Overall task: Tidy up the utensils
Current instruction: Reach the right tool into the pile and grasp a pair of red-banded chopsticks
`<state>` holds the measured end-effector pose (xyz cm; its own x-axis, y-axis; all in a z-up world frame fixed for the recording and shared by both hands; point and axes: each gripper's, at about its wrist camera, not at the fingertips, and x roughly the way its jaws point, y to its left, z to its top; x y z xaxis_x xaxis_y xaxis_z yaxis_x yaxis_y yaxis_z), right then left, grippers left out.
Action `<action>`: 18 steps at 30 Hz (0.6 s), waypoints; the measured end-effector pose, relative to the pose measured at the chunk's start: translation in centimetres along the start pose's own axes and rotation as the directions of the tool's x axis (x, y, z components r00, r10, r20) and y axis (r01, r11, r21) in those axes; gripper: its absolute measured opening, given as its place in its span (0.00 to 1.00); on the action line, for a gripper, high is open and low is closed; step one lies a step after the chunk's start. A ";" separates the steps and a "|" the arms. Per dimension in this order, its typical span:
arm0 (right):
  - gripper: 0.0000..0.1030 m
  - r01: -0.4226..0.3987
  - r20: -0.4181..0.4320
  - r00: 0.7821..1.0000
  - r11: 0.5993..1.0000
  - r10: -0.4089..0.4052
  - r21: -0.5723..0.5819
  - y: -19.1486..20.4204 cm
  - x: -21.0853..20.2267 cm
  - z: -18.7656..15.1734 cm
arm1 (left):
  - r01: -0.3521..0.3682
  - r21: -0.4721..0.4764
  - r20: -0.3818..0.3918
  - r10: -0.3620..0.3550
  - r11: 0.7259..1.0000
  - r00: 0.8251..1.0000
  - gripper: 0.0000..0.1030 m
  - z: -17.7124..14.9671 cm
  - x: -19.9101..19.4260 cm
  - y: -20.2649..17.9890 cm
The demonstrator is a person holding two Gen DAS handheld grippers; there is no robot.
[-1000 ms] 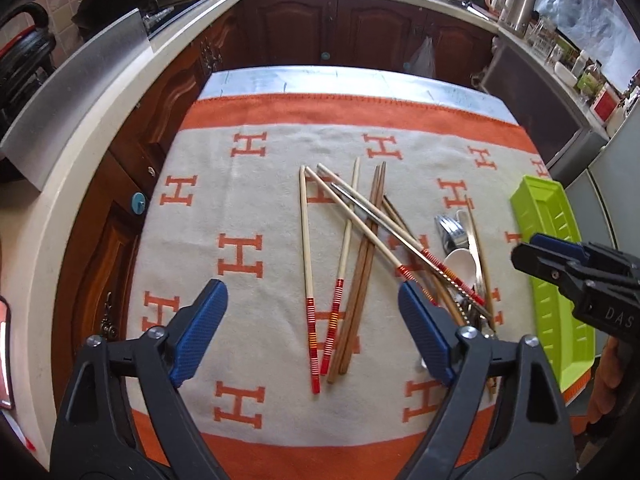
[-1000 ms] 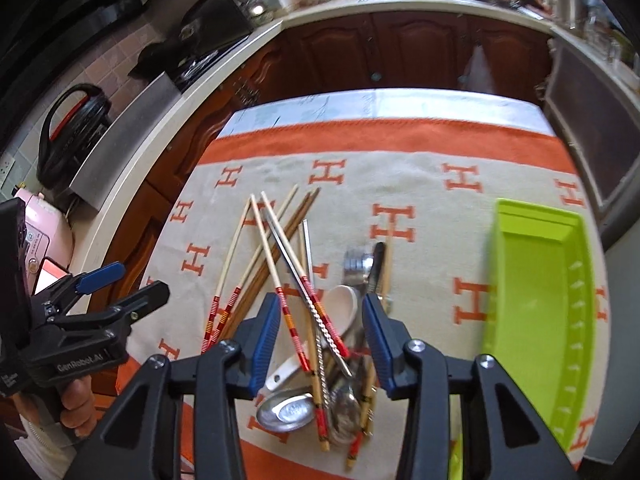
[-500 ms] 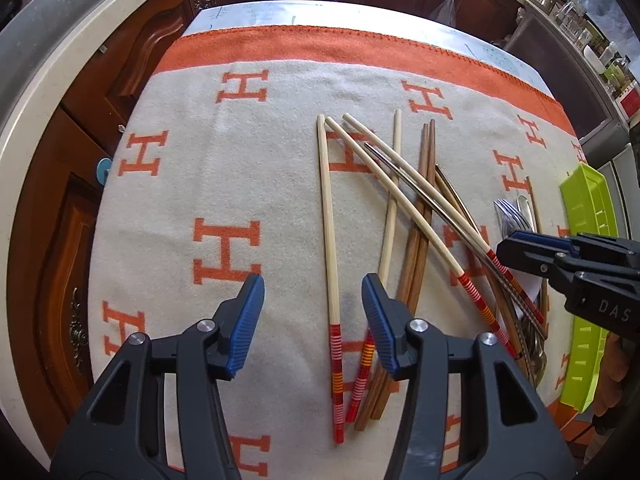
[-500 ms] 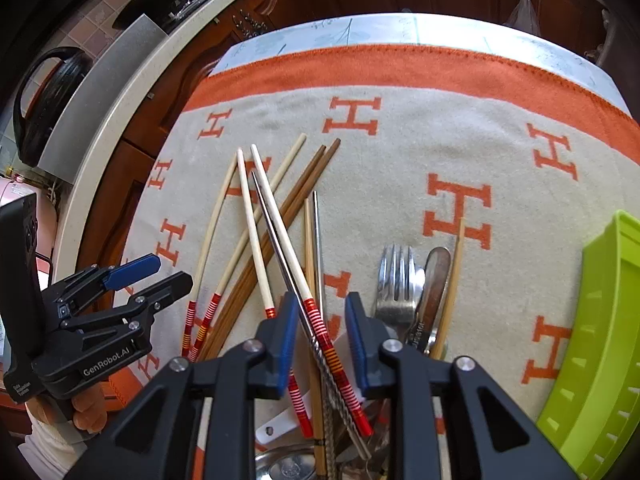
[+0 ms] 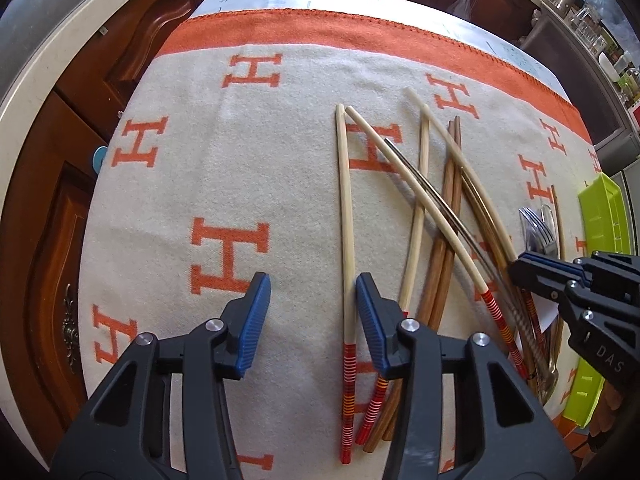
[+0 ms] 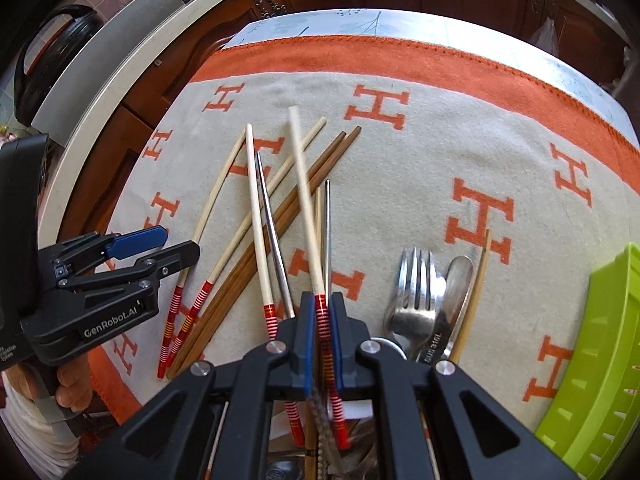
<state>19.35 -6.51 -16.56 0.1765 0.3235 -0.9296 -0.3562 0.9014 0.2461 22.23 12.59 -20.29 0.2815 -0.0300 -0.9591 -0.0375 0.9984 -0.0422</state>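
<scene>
A pile of chopsticks lies on the cream and orange cloth [image 5: 208,184]. My right gripper [image 6: 322,326] is shut on a pale red-banded chopstick [image 6: 304,200] at its striped end. It also shows in the left wrist view [image 5: 532,276]. My left gripper [image 5: 312,320] is open and low over the cloth. Its right pad sits just right of the leftmost pale chopstick [image 5: 346,216]. My left gripper also shows in the right wrist view [image 6: 160,246]. Brown chopsticks [image 5: 446,240], a metal chopstick [image 6: 272,232], a fork [image 6: 416,292] and a spoon [image 6: 456,284] lie nearby.
A lime green tray [image 6: 600,360] stands at the cloth's right edge and also shows in the left wrist view [image 5: 600,220]. Dark wooden cabinets [image 5: 120,48] and a pale counter edge [image 6: 120,72] run along the left and back.
My right gripper closed on a red-banded chopstick. My left gripper came down and forward, narrowed, and now straddles the leftmost chopstick's striped end.
</scene>
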 end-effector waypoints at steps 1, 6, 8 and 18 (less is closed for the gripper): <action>0.05 0.011 0.008 1.000 1.000 -0.011 -0.004 0.1 -0.1 -0.1 | -0.008 0.002 0.004 0.008 1.000 1.000 0.32 0.0 0.0 0.0; 0.05 0.004 0.049 0.999 1.000 -0.004 0.000 0.1 -1.0 -0.7 | -0.004 -0.013 0.008 0.004 1.000 1.000 0.04 0.0 -0.2 0.0; 0.05 -0.012 0.066 0.998 1.000 0.011 0.014 -0.1 -1.5 -0.9 | -0.005 -0.027 0.012 0.005 1.000 1.000 0.04 0.0 -0.4 0.1; 0.05 -0.101 0.170 0.982 0.988 0.081 0.115 -1.8 -5.3 -3.7 | 0.064 -0.064 0.094 -0.058 0.996 0.994 0.03 -2.4 -6.7 -0.9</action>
<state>15.71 -10.94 -13.14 0.3004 0.4392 -0.8467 -0.2640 0.8913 0.3687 18.11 11.76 -14.53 0.3717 -0.0829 -0.9247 -0.0810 0.9893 -0.1212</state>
